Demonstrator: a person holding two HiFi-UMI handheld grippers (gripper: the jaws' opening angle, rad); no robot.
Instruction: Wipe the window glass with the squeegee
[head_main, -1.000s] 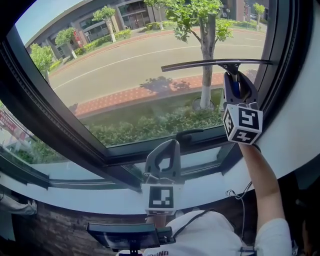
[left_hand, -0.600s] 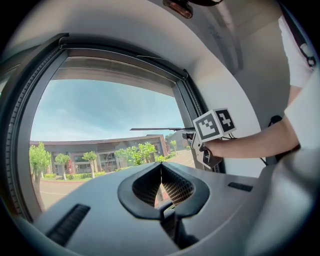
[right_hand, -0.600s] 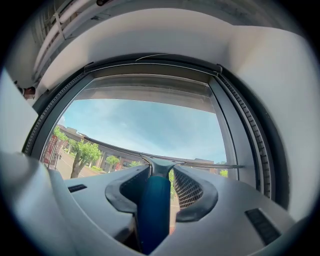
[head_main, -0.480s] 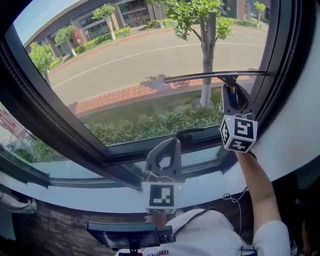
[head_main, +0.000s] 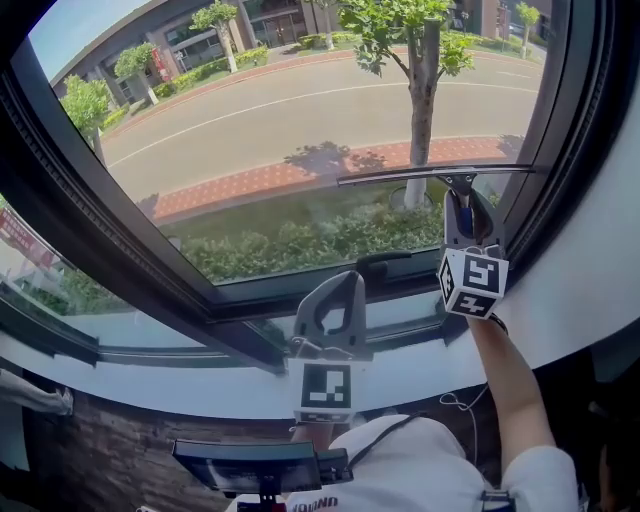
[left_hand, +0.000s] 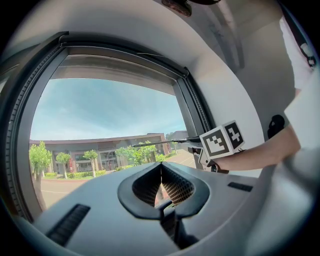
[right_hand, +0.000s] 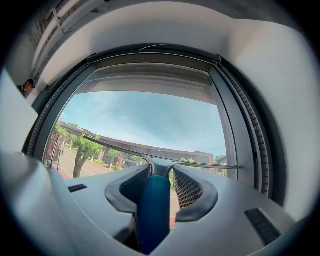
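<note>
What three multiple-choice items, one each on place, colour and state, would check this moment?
1. Where is the squeegee's blade?
A. Against the window glass, toward its right side
B. Lying on the sill
C. At the glass's far left edge

2. What colour is the squeegee's handle?
A. Red
B. Yellow
C. Blue

3. How do the right gripper's jaws stand?
A. Wide apart, empty
B. Shut on the squeegee
C. Shut on a cloth

Answers:
1 A: the head view shows the squeegee stretched across the window glass near the right frame.
2 C: the right gripper view shows a blue handle between the jaws.
3 B: the right gripper closes round that handle, the blade standing beyond its tips.
</note>
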